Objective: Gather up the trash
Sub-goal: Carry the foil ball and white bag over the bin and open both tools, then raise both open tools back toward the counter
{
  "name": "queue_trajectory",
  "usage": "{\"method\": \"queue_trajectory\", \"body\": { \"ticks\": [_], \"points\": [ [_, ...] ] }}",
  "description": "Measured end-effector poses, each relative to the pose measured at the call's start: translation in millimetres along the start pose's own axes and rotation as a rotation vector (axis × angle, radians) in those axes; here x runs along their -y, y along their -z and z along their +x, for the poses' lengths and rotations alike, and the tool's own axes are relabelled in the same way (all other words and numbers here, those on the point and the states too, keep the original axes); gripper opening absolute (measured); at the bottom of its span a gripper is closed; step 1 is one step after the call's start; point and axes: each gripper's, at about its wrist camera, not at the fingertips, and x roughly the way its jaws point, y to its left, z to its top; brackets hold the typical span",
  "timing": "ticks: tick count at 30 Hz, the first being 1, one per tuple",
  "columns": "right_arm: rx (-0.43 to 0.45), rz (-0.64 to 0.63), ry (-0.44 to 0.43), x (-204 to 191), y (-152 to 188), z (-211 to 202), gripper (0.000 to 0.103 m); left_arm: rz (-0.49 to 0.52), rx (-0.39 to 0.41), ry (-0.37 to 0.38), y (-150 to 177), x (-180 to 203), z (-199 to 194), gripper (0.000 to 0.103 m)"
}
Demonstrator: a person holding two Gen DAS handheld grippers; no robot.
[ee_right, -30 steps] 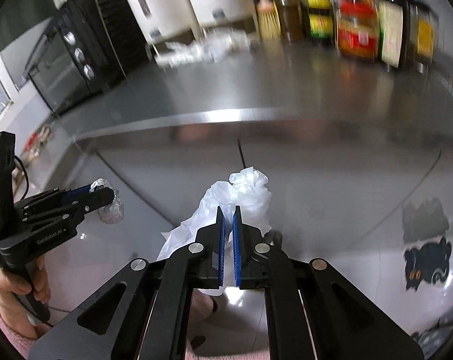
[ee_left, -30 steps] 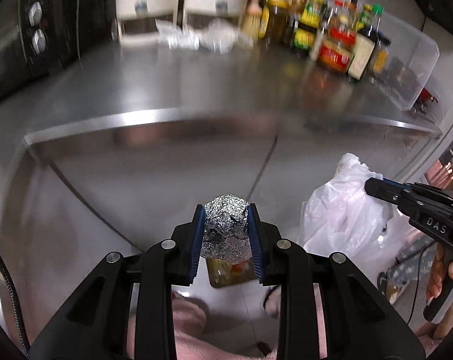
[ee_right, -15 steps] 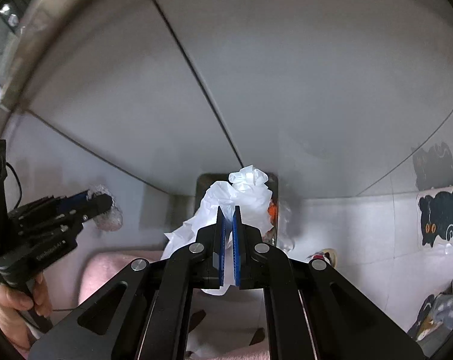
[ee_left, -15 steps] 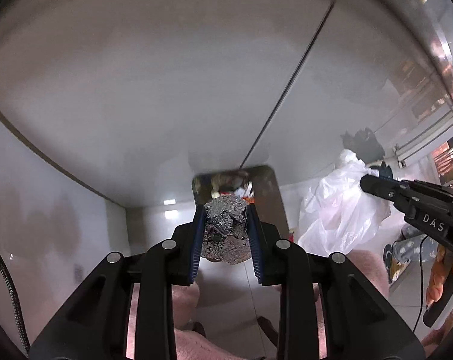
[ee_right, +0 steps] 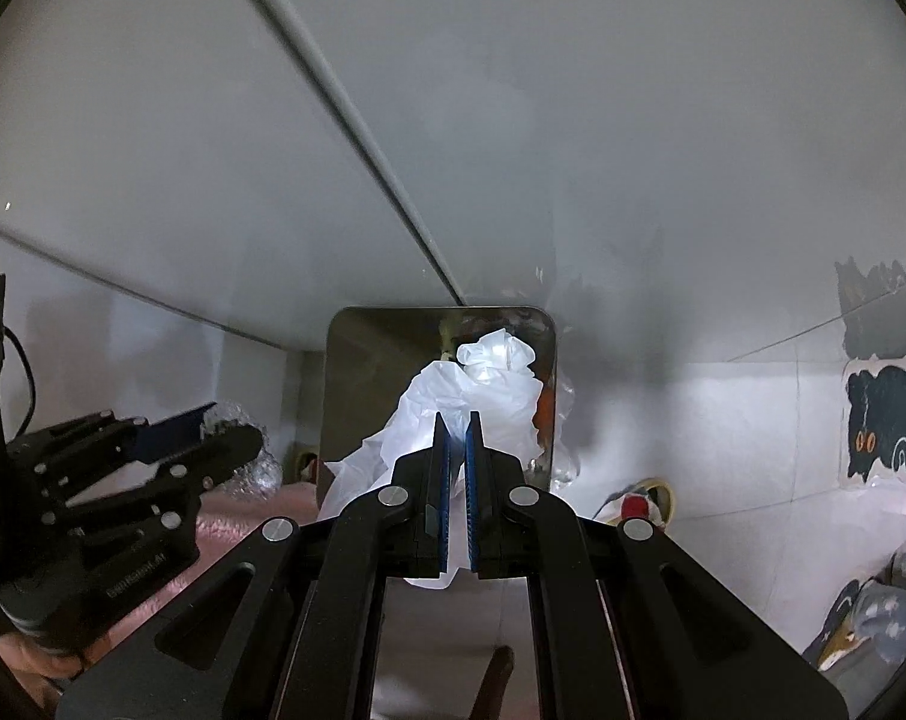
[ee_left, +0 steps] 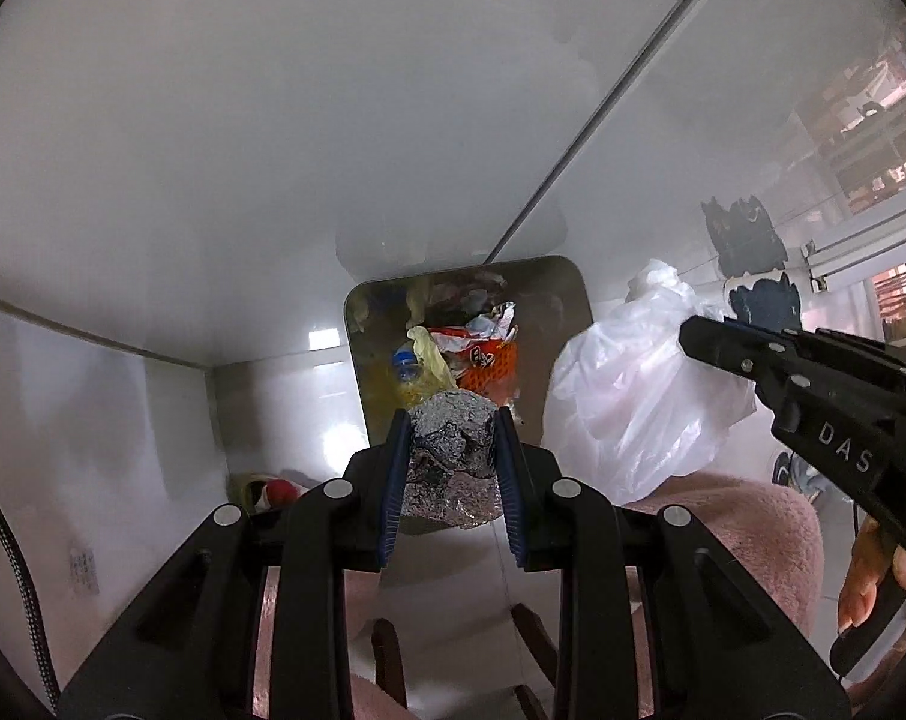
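Observation:
My left gripper (ee_left: 452,429) is shut on a crumpled foil ball (ee_left: 450,450), held just above the near rim of an open steel trash bin (ee_left: 567,300) that holds wrappers and a bottle. My right gripper (ee_right: 456,426) is shut on a white plastic bag (ee_right: 453,402), which hangs over the same bin (ee_right: 357,372). In the left wrist view the bag (ee_left: 627,384) and right gripper (ee_left: 711,342) sit right of the bin. In the right wrist view the left gripper (ee_right: 225,438) with the foil (ee_right: 261,468) is left of the bin.
The steel cabinet front (ee_left: 273,120) rises behind the bin, with a door seam (ee_left: 603,120). White floor tiles lie around it. Black cat stickers (ee_right: 882,420) mark the wall at right. A pink fleece sleeve (ee_left: 723,516) shows below the grippers.
Both grippers have dropped from counter height down the cabinet front and now point at the floor bin. The foil ball and plastic bag stay gripped and now hang over the bin.

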Motion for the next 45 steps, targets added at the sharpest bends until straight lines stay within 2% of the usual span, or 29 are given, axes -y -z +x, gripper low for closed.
{"method": "queue_trajectory", "body": {
  "ticks": [10, 12, 13, 15, 16, 19, 20, 23, 27, 30, 36, 38, 45],
  "points": [
    [-0.036, 0.044, -0.024, 8, -13, 21, 0.010, 0.004, -0.041, 0.027, -7, 1, 17, 0.029],
    [-0.032, 0.049, -0.020, 8, -15, 21, 0.012, 0.004, -0.033, 0.026, -7, 1, 12, 0.037],
    [-0.032, 0.054, -0.018, 10, -15, 20, 0.017, 0.002, -0.028, 0.024, -6, 1, 10, 0.041],
    [-0.025, 0.059, -0.020, 10, -16, 16, 0.056, -0.002, -0.013, 0.022, -4, -1, 2, 0.052],
    [-0.007, 0.062, -0.022, 11, -15, 9, 0.059, -0.004, -0.007, 0.018, -3, -1, 0, 0.052],
    [0.013, 0.061, -0.017, 8, -13, -4, 0.060, -0.012, 0.018, 0.008, 0, -1, -18, 0.059],
    [0.024, 0.062, -0.018, 8, -13, -11, 0.067, -0.012, 0.031, 0.000, 2, -1, -26, 0.064],
    [0.081, 0.061, -0.015, 2, -6, -41, 0.100, -0.010, 0.080, -0.029, 11, 1, -56, 0.079],
    [0.123, 0.055, -0.035, -5, 4, -79, 0.100, -0.006, 0.152, -0.058, 25, 1, -99, 0.094],
    [0.153, 0.035, -0.032, -11, 11, -102, 0.100, -0.003, 0.213, -0.082, 37, 2, -137, 0.095],
    [0.278, -0.016, -0.035, -28, 24, -172, 0.100, -0.025, 0.311, -0.102, 47, -7, -201, 0.095],
    [0.325, -0.038, -0.026, -34, 25, -197, 0.100, -0.025, 0.366, -0.107, 47, -5, -228, 0.095],
    [0.497, -0.095, -0.052, -52, 9, -282, 0.100, -0.016, 0.490, -0.106, 36, 1, -300, 0.095]
  ]
}}
